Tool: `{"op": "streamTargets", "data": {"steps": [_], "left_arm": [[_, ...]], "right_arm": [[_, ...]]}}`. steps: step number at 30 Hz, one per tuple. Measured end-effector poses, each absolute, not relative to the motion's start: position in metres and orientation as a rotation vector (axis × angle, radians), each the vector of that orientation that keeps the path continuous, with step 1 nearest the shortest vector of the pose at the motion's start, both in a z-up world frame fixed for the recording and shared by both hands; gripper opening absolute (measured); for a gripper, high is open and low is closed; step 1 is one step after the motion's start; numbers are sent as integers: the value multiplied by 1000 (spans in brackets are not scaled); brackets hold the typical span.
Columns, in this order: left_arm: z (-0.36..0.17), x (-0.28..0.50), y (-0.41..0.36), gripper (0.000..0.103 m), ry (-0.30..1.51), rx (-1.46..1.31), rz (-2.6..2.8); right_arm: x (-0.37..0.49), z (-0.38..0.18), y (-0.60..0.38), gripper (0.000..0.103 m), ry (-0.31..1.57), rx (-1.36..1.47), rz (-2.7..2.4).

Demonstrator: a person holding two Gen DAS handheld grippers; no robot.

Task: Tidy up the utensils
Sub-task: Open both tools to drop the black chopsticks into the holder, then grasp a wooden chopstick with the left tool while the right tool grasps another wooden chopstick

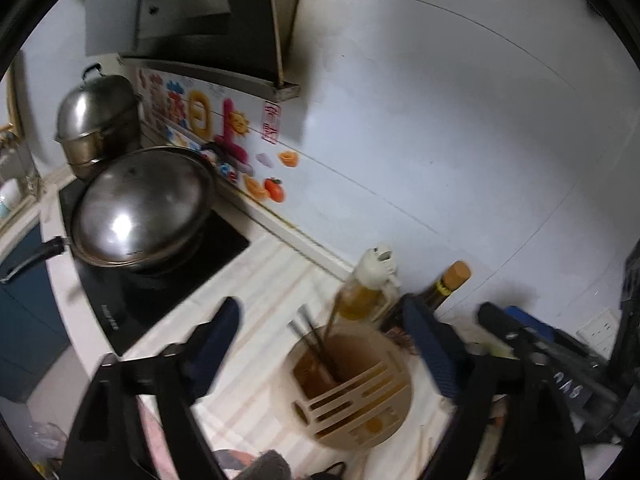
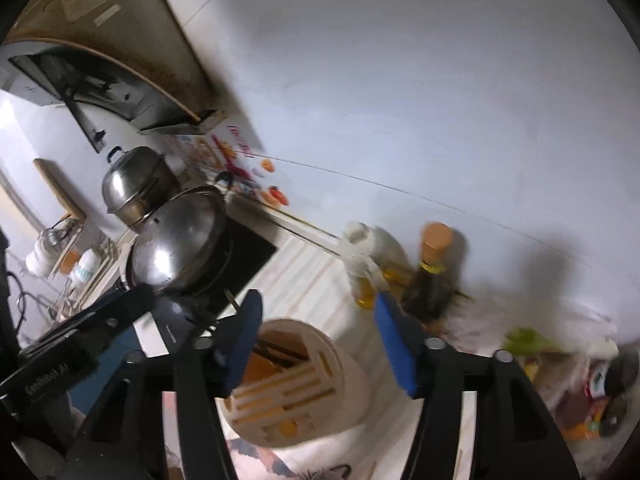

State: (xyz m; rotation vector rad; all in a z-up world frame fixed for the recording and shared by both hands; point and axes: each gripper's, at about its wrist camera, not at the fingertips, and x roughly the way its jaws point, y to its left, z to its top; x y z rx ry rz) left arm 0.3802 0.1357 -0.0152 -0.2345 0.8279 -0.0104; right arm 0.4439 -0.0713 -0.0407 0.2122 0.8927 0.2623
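Observation:
A beige round utensil holder point(image 1: 344, 388) with a slotted lid half stands on the striped counter. Several dark chopsticks point(image 1: 316, 340) stand in its open half. My left gripper point(image 1: 324, 328) is open and empty, its jaws on either side above the holder. The holder also shows in the right wrist view point(image 2: 296, 384). My right gripper point(image 2: 316, 320) is open and empty above it. The right gripper's black body point(image 1: 536, 340) shows at the right of the left wrist view, and the left gripper's body point(image 2: 76, 336) shows at the left of the right wrist view.
An oil bottle point(image 1: 368, 288) and a dark sauce bottle point(image 1: 440, 288) stand behind the holder against the wall. A lidded wok point(image 1: 140, 208) sits on the black cooktop point(image 1: 168, 280), with a steel steamer pot point(image 1: 98, 116) behind. Bags and clutter point(image 2: 580, 380) lie at the right.

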Motion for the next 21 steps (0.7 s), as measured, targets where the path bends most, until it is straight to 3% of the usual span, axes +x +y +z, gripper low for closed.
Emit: {"op": "streamTargets", "data": {"steps": [1, 8, 15, 21], "left_arm": [[-17, 374, 138, 103, 815, -234, 4], [-53, 328, 137, 103, 814, -191, 89], [-118, 296, 106, 103, 932, -117, 66], [-169, 278, 73, 103, 1012, -13, 62]], "right_arm": [[437, -43, -76, 69, 896, 217, 250], [377, -79, -116, 101, 920, 265, 166], [329, -131, -137, 102, 941, 227, 64], [305, -187, -155, 102, 1070, 230, 10]]}}
